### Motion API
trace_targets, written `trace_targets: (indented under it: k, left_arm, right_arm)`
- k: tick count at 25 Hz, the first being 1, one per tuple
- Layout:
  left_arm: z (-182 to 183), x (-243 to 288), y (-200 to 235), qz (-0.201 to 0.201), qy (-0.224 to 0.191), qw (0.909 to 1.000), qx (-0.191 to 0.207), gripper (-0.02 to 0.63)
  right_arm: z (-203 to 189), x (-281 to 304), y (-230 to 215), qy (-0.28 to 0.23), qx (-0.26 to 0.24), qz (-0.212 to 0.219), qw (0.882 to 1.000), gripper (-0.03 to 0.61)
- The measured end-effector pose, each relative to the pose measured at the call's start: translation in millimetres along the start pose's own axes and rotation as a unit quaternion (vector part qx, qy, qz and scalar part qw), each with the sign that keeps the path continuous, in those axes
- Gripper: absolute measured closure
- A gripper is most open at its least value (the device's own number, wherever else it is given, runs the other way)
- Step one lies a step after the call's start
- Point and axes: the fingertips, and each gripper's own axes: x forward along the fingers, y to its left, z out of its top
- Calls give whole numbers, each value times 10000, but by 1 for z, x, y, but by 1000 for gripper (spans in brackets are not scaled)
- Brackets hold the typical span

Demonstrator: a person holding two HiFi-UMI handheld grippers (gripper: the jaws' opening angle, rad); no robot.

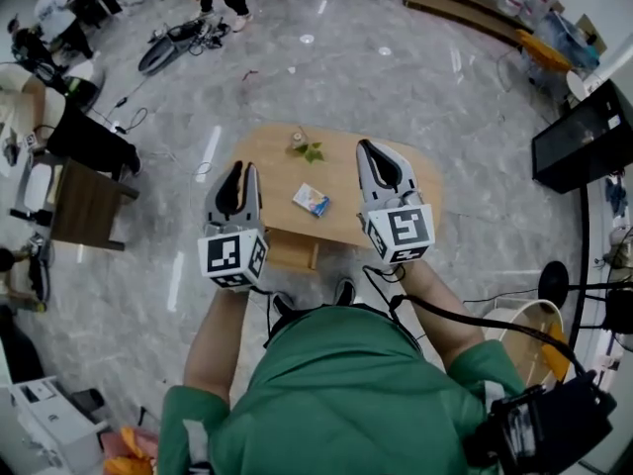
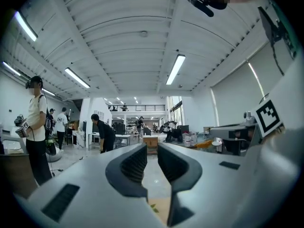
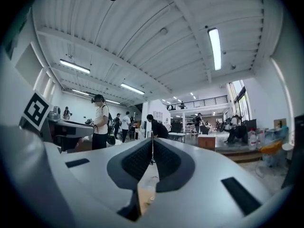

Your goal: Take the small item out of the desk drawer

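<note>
A small blue-and-white packet (image 1: 311, 200) lies on top of the low wooden desk (image 1: 396, 206), near its middle. Below the desk's near edge the light wooden drawer (image 1: 294, 252) shows, and I cannot tell how far out it stands. Both grippers are held high above the desk and point level. My left gripper (image 1: 247, 168) (image 2: 152, 148) hangs over the desk's left edge, its jaws a narrow gap apart with nothing in it. My right gripper (image 1: 366, 146) (image 3: 152, 144) is over the desk's right half, its jaws shut with nothing between them.
A small glass with green leaves (image 1: 305, 147) stands at the desk's far side. A brown side table (image 1: 84, 206) is to the left, a black screen (image 1: 584, 137) and a round bin (image 1: 529, 330) to the right. Cables run across the floor. People and a bicycle (image 1: 183, 38) are farther off.
</note>
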Motion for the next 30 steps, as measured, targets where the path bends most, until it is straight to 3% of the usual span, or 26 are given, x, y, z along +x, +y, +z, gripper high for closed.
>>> trace_targets:
  k: [10,30]
  left_arm:
    - [37,-8,-20,-213,-471,9985,194,534]
    - [28,-4,26,-491,-258,9984,62,532]
  right_arm:
    - [40,-37,-10,-519,-545,-227,9969,551]
    - [37,-19,18,-265,-706,-542,9957,551]
